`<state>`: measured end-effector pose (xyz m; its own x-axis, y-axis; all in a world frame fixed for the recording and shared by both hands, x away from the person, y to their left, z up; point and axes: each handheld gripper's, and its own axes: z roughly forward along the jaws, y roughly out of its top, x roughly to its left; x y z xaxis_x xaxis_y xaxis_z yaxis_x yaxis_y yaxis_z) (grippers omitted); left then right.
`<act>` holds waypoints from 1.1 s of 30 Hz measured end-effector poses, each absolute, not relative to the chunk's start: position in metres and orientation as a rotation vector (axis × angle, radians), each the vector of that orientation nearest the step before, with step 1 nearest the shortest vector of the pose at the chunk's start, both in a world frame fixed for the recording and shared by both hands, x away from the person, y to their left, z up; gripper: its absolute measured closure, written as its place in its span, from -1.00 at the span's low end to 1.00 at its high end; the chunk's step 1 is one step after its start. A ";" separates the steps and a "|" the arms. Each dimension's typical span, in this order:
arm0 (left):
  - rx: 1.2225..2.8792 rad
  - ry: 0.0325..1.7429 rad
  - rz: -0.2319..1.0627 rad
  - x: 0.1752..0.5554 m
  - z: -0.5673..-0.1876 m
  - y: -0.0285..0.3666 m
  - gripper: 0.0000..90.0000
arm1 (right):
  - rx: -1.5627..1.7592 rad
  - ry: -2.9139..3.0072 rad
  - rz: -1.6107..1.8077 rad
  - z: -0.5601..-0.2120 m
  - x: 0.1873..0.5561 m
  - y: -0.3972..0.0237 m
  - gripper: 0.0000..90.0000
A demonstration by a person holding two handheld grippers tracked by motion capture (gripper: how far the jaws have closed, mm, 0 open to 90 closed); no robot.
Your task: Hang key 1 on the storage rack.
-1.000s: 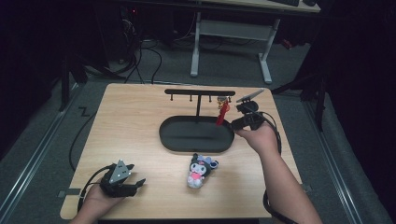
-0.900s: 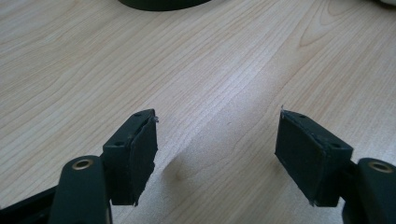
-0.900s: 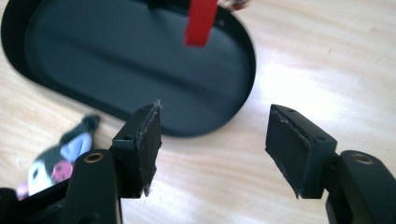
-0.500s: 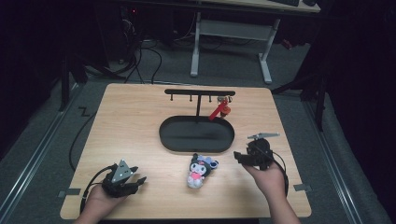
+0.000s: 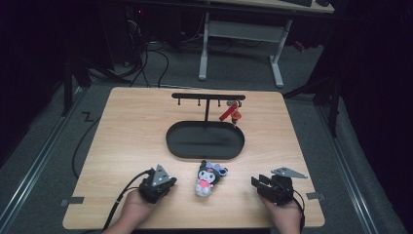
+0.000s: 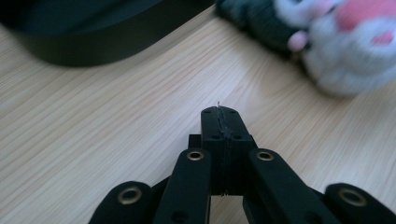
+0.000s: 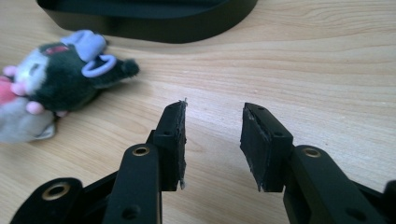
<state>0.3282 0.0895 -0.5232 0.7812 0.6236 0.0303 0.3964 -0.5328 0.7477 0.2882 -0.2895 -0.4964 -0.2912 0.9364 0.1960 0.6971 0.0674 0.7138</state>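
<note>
A dark-and-white plush toy point(image 5: 209, 178) point(image 6: 345, 42) point(image 7: 56, 79) with a pink front lies on the wooden table in front of the black oval tray point(image 5: 170, 141). My left gripper point(image 5: 171, 181) point(image 6: 220, 116) rests just left of the toy; its jaws have just been closing and are pressed together with nothing between them. My right gripper point(image 5: 258, 184) point(image 7: 212, 135) lies low to the right of the toy, pointing at it. Its jaws have just been closing too, but a gap remains and only bare wood shows between them.
A black hook rack point(image 5: 208, 96) stands behind the tray, with a red keychain point(image 5: 230, 113) hanging from its right end. The tray's wall point(image 6: 93, 42) point(image 7: 154, 28) lies just beyond both grippers. A cable trails off the table's front left.
My right hand came down from the rack to the table's front right, leaving the red keychain hanging there. My left hand slid right, toward the toy, and its jaws closed.
</note>
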 end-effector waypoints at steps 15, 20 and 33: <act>2.253 0.589 0.291 0.319 -0.520 0.001 0.99 | 1.620 2.045 1.103 -0.496 0.284 -0.289 0.29; 2.266 0.549 0.260 0.317 -0.522 -0.018 0.99 | 1.641 2.044 1.106 -0.498 0.284 -0.292 0.28; 2.179 0.688 0.359 0.317 -0.520 0.070 0.81 | 1.674 2.061 1.091 -0.504 0.288 -0.292 0.23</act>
<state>0.3167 0.0695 -0.5201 0.8113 0.5840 0.0260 0.3550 -0.5275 0.7718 0.2882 -0.2919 -0.5043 -0.2960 0.9238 0.2431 0.7203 0.0487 0.6920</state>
